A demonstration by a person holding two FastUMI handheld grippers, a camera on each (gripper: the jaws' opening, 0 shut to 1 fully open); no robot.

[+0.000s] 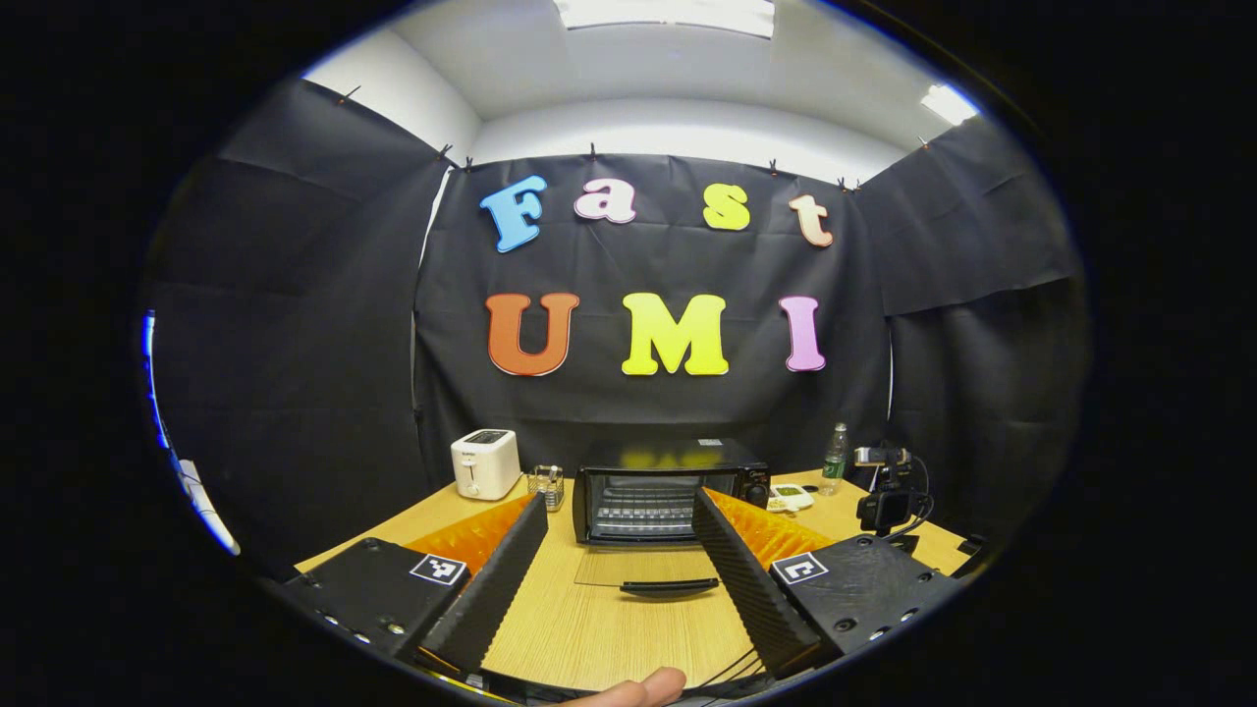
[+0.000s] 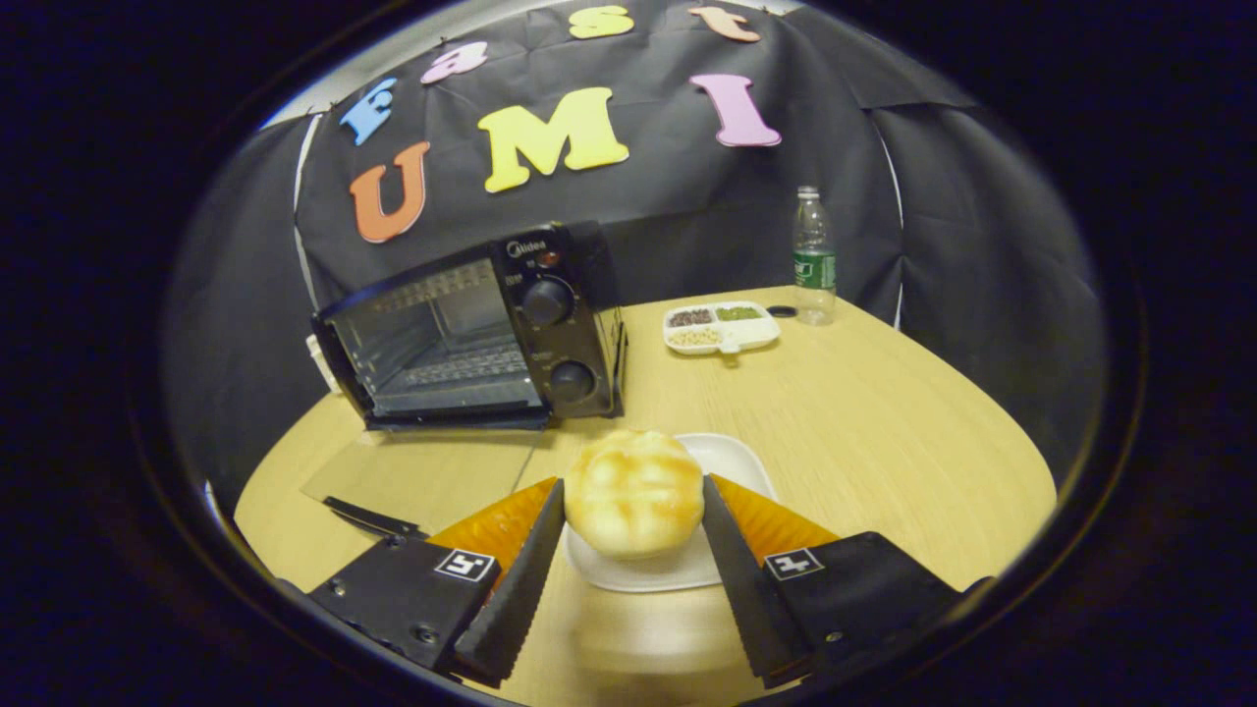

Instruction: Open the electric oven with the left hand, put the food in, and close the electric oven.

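Observation:
The black electric oven (image 1: 668, 481) stands at the back of the wooden table with its glass door (image 1: 643, 570) folded flat onto the tabletop, handle nearest me. My left gripper (image 1: 619, 499) hangs open in front of it, fingers wide apart with nothing between them. In the right gripper view the open oven (image 2: 471, 334) is to the left, its rack bare. A golden bread bun (image 2: 633, 491) sits over a white plate (image 2: 732, 462), and my right gripper (image 2: 633, 483) is shut on the bun, a finger pressing each side.
A white toaster (image 1: 485, 463) and a small glass holder (image 1: 546, 484) stand left of the oven. Right of it are a divided snack tray (image 2: 722, 327), a plastic bottle (image 2: 813, 257) and a camera on a stand (image 1: 884, 501). A person's fingertip (image 1: 638, 690) shows at the bottom edge.

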